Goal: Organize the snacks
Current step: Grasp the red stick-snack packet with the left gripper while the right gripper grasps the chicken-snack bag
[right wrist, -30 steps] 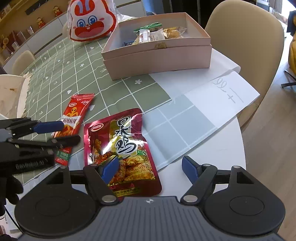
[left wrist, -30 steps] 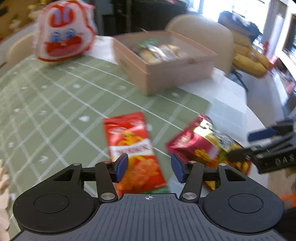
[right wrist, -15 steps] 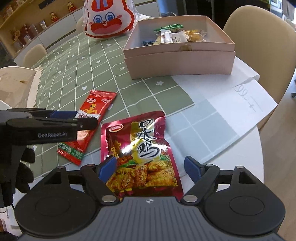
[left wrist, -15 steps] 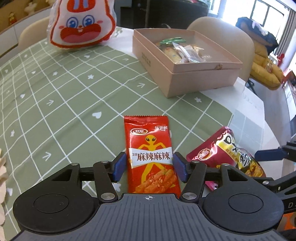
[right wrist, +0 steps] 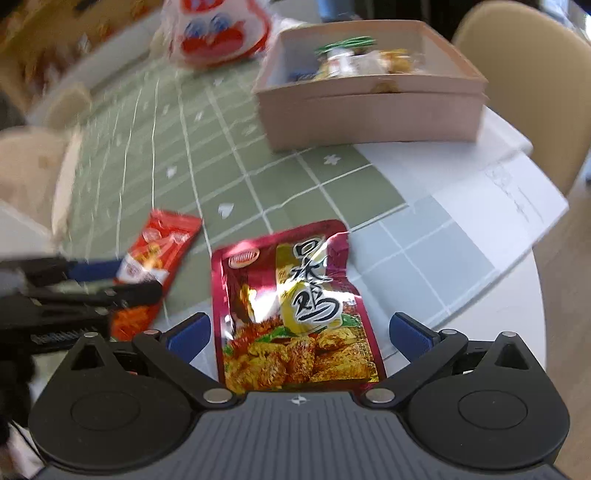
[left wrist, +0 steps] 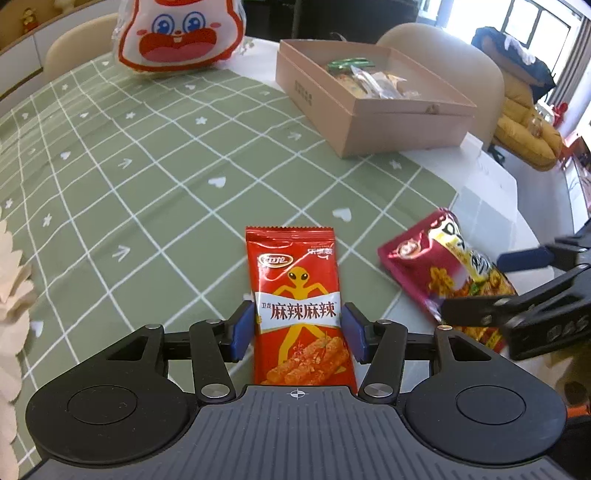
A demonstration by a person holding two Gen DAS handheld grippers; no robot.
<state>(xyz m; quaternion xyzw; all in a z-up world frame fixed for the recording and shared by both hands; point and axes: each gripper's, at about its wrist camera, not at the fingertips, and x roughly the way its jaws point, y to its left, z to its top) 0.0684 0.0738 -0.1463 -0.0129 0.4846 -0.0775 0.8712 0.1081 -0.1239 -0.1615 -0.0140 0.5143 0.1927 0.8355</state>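
Since half a second ago both our claws have slid forward along their packets. The left claw (left wrist: 299, 326) now has its blue pads level with the middle band of the red spicy-strip packet (left wrist: 297, 306), one pad just beside each long edge. We cannot tell whether the pads already touch the foil, but the claw is not clenched. The right claw (right wrist: 299, 332) has also advanced, in a blurred frame, and stands released, its pads wide of the maroon chicken snack pouch (right wrist: 295, 306) with a clear gap on each side.

Both packets lie flat on the worktop (left wrist: 147, 177), the red one on the green checked cloth, the maroon one near the worktop's edge, half off the cloth. Beyond them stands the pink box (left wrist: 369, 107), lid off, with several wrapped snacks inside. A rabbit-face bag (left wrist: 177, 33) sits farther back.

We judge this to be the pre-grasp step for both packets at once. Next, each claw should close on its packet and carry it to the box. Flat, slippery foil may slide out of a shallow pinch.
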